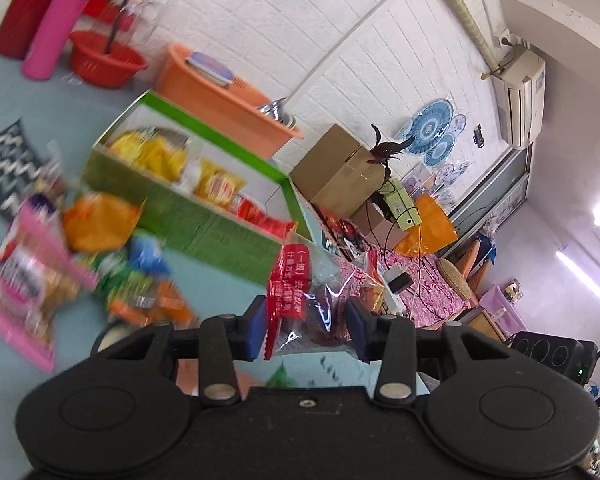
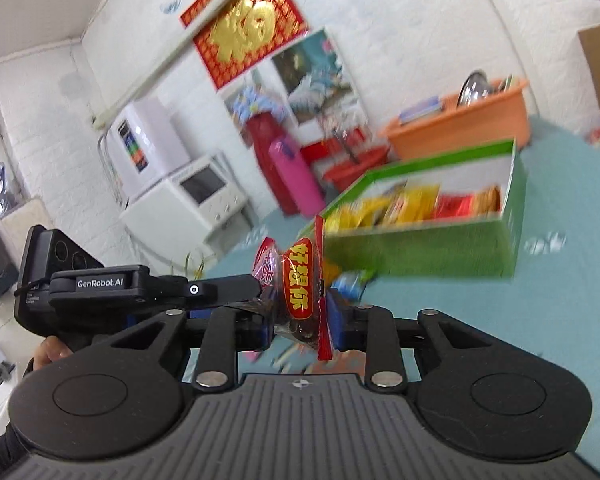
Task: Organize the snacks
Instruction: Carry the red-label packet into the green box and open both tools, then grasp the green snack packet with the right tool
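My left gripper (image 1: 306,328) is shut on a clear snack packet (image 1: 300,292) with a red printed edge and dark contents, held above the teal table. My right gripper (image 2: 302,326) is shut on a similar packet (image 2: 300,288) with a red and yellow label. A green box (image 1: 204,220) (image 2: 420,252) stands open beyond both grippers, with yellow and red snack packets inside. In the right wrist view the black housing (image 2: 112,286) of my left gripper comes in from the left, with a red and pink packet (image 2: 265,266) at its tip.
Loose snacks lie on the table left of the box: a pink packet (image 1: 24,292), an orange one (image 1: 96,220), green and blue ones (image 1: 140,280). Behind the box are an orange tub (image 1: 220,96), a red basin (image 1: 104,60) and a pink flask (image 1: 60,20). A cardboard box (image 1: 340,168) sits far right.
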`<state>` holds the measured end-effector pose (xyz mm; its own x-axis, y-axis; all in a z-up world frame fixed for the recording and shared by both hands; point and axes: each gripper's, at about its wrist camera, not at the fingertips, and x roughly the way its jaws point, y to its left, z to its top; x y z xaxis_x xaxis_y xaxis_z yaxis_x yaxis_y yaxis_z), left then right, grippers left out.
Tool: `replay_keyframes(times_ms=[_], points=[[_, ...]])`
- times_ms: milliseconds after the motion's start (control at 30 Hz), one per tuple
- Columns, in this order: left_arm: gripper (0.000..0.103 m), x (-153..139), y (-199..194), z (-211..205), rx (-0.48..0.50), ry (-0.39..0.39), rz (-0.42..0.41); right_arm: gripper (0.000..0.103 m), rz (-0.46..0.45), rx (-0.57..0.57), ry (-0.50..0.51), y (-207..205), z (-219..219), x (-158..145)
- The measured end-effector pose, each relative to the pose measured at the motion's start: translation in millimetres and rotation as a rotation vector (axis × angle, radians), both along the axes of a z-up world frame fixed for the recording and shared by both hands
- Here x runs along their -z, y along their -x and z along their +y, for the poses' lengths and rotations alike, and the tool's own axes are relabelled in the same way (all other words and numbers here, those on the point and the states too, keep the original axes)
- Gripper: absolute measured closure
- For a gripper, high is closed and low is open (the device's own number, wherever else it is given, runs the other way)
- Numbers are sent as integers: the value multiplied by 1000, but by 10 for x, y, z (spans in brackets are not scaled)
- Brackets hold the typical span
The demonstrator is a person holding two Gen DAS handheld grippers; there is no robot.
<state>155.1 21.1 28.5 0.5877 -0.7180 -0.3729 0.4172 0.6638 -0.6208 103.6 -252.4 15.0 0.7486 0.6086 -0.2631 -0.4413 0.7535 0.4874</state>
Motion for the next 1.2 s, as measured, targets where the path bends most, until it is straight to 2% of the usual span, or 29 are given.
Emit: replay_keyframes(times_ms=[100, 267, 400, 667, 767, 800, 833, 867, 900, 967, 1067, 1200], points=[[63, -120, -299, -168, 21, -17, -24, 55, -18, 46, -18, -213, -121, -51], [63, -222, -799, -429, 57, 0, -31, 55, -57, 122, -36, -544, -335, -125], [63, -273, -1203, -657, 77, -30, -49, 55, -54, 173, -60, -840, -499, -85], [62, -123, -1845, -865, 80, -55, -11, 55, -9, 236, -85, -1382, -658, 86], [59, -13, -2012, -895, 70, -76, 8, 55, 19, 249, -90, -1527, -675, 201], [58, 33, -2059, -900, 66, -84, 13, 52, 26, 255, -89, -1574, -679, 242], [47, 70, -2097, -906, 57, -98, 16, 51, 31, 265, -83, -1604, -673, 283], [14, 106, -2114, -909, 43, -112, 20, 47, 38, 279, -71, -1629, -668, 324], [0, 132, -2115, -905, 28, -120, 25, 43, 45, 286, -51, -1633, -663, 351], [0, 146, -2057, -869, -5, -119, 11, 39, 36, 279, -17, -1596, -647, 356], [0, 83, -1930, -822, 1, -110, 2, 23, 1, 272, -2, -1482, -637, 246], [0, -84, -1603, -747, 9, -101, -9, 17, -33, 239, -27, -1206, -610, 36]])
